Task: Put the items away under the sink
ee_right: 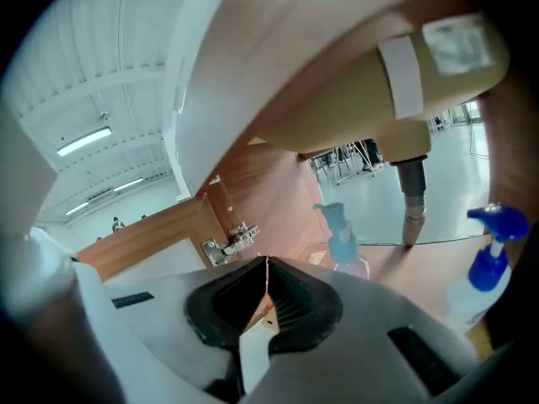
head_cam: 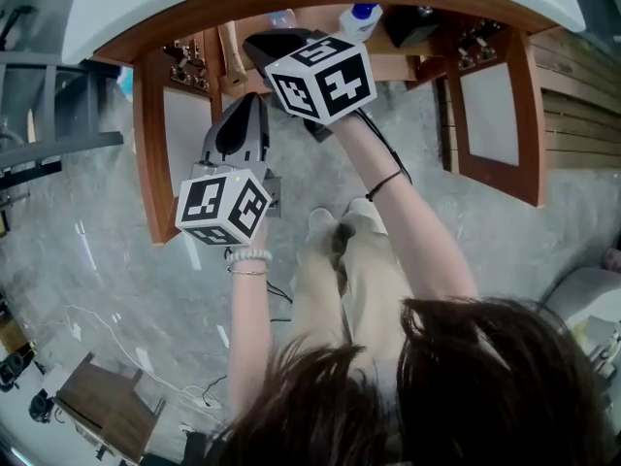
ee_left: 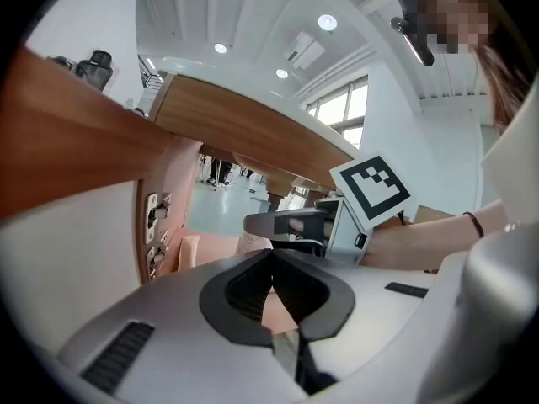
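The count comes to two grippers, the left gripper (ee_left: 271, 257) and the right gripper (ee_right: 267, 263), two open cabinet doors, the left door (head_cam: 155, 144) and the right door (head_cam: 490, 115), one pump bottle (ee_right: 344, 242), one spray bottle (ee_right: 484, 268) and one drain pipe (ee_right: 413, 200).

Smooth, warm-brown wood frames the cabinet doors (head_cam: 150, 153) — shiny metal hinges (ee_right: 229, 241), glossy grey stone-look floor (head_cam: 107, 270).

The spray bottle (ee_right: 482, 268) is blue-headed, the cabinet door (head_cam: 150, 163) brown-framed.
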